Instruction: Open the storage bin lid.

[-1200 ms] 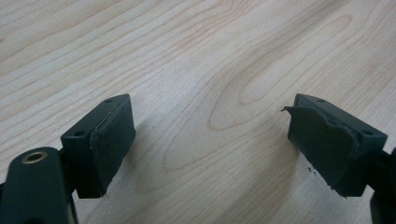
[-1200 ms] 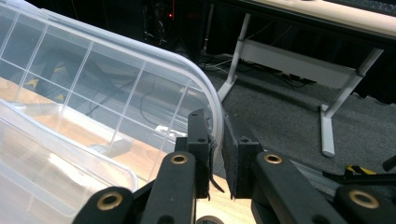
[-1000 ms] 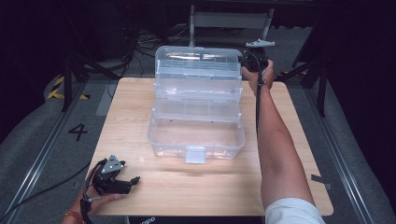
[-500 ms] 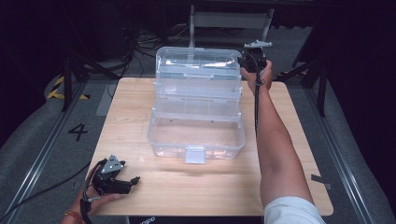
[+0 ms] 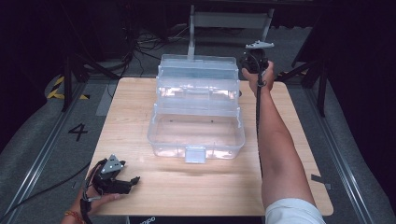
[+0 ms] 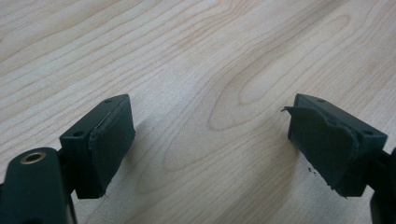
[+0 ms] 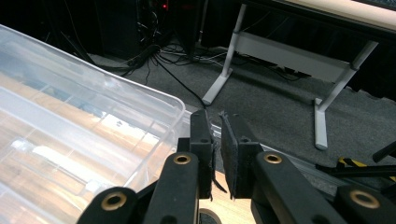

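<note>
A clear plastic tiered box (image 5: pixel 196 135) stands open in the middle of the wooden table (image 5: pixel 289 140), its lid (image 5: pixel 196 65) tipped back at the far side. My right gripper (image 5: pixel 250 59) hovers at the lid's back right corner, arm stretched out over the table. In the right gripper view the right gripper (image 7: pixel 217 126) is shut with nothing between the pads; its jaws have just closed a little further. The lid's corner (image 7: pixel 154 112) lies just left of it. My left gripper (image 5: pixel 130 179) rests on the table's near left corner. The left gripper (image 6: pixel 210 135) stands open over bare wood.
A grey metal stand (image 7: pixel 322 70) stands on the carpet beyond the table. Cables (image 7: pixel 154 51) trail across the dark floor behind the box. A floor rail with a "4" mark (image 5: pixel 77 131) runs along the table's left side.
</note>
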### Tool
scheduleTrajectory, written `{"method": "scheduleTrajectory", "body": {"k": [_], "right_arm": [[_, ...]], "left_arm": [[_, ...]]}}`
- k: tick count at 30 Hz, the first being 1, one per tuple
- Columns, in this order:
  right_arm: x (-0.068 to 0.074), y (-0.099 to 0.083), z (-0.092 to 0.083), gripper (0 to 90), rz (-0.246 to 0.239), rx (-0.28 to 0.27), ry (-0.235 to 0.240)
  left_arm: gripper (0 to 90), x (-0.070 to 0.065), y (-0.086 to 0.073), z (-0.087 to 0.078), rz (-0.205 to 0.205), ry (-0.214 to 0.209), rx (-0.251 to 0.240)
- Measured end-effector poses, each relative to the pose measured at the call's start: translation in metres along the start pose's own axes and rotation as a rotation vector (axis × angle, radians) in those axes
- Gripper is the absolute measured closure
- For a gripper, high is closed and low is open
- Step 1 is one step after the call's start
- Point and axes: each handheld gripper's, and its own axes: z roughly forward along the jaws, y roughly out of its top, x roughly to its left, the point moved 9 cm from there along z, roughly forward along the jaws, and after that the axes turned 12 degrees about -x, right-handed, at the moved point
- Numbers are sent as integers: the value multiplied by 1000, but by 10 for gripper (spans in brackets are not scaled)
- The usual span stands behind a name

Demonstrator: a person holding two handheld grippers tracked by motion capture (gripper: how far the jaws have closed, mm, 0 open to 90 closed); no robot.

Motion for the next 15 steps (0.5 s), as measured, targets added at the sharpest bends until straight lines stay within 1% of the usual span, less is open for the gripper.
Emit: {"method": "scheduleTrajectory", "body": {"k": [1, 2, 7, 10, 11, 13, 15], "right_arm": [[0, 0, 0, 834, 0, 0, 0], [0, 0, 0, 833, -1, -1, 0], [2, 0, -2, 829, -3, -3, 5], [5, 0, -5, 826, -8, -6, 17], [6, 0, -6, 826, -15, -4, 22], [9, 0, -7, 826, -30, 0, 30], [12, -1, -10, 826, -35, -1, 43]], "left_arm": [[150, 1, 0, 0, 9, 1, -2], [150, 0, 0, 0, 1, -1, 1], [150, 0, 0, 1, 3, 1, -5], [151, 0, 0, 1, 1, 2, -8], [150, 0, 0, 1, -3, 0, -7], [150, 0, 0, 1, 1, 2, -8], [150, 0, 0, 0, -2, -1, -4]]}}
